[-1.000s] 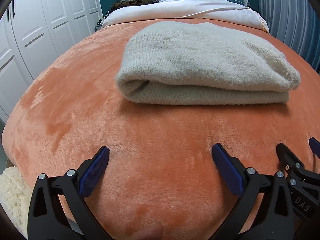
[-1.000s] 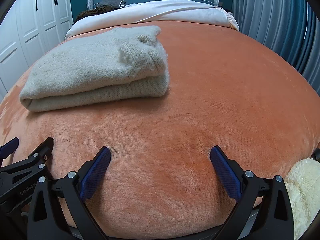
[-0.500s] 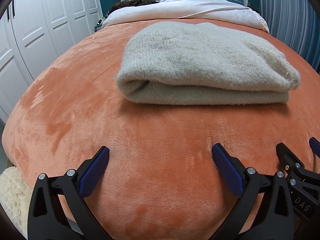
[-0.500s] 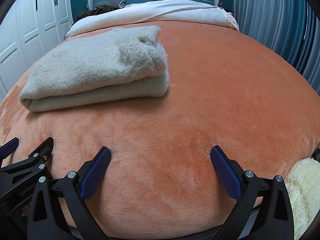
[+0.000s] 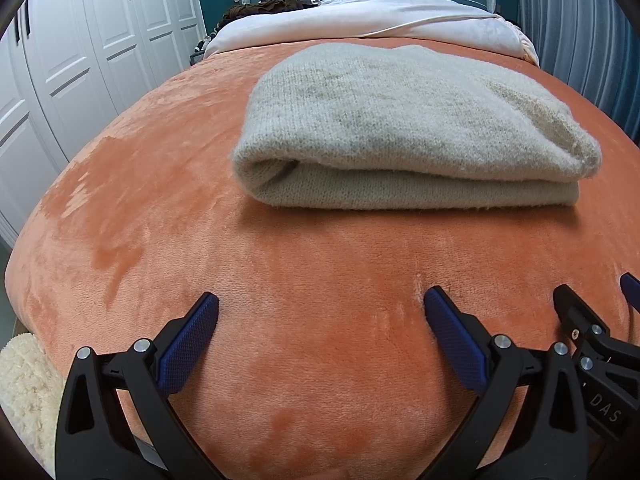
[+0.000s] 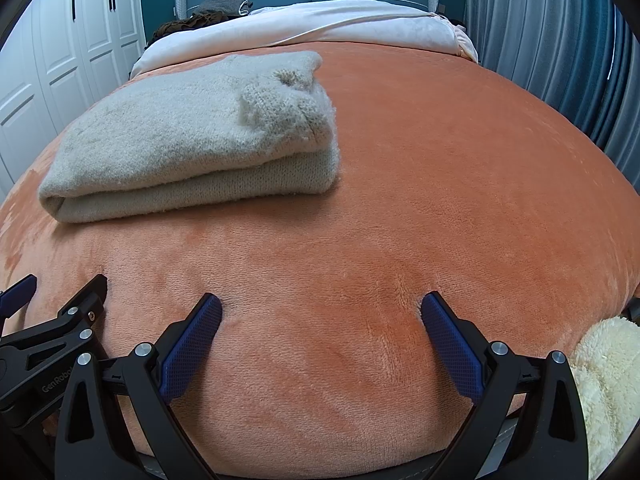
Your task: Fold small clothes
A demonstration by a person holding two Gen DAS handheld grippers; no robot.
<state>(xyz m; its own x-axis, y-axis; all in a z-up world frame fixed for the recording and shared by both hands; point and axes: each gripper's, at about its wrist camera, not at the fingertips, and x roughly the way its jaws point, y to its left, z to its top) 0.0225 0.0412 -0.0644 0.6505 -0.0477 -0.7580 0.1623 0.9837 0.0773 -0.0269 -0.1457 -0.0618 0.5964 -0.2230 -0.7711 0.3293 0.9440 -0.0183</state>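
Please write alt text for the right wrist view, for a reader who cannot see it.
A folded beige knit garment lies on an orange blanket, ahead and left of the open, empty right tongs. The left tongs show at lower left.

Orange blanket (image 5: 200,240) covers the bed, white wardrobe (image 5: 100,40) beside it.

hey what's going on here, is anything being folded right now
Nothing is being handled at this moment. A grey knit sweater lies already folded into a neat stack on the orange blanket that covers the bed. Both handheld grippers sit side by side near the bed's edge, short of the sweater: the left gripper and the right gripper are open and hold nothing. The fold looks finished.
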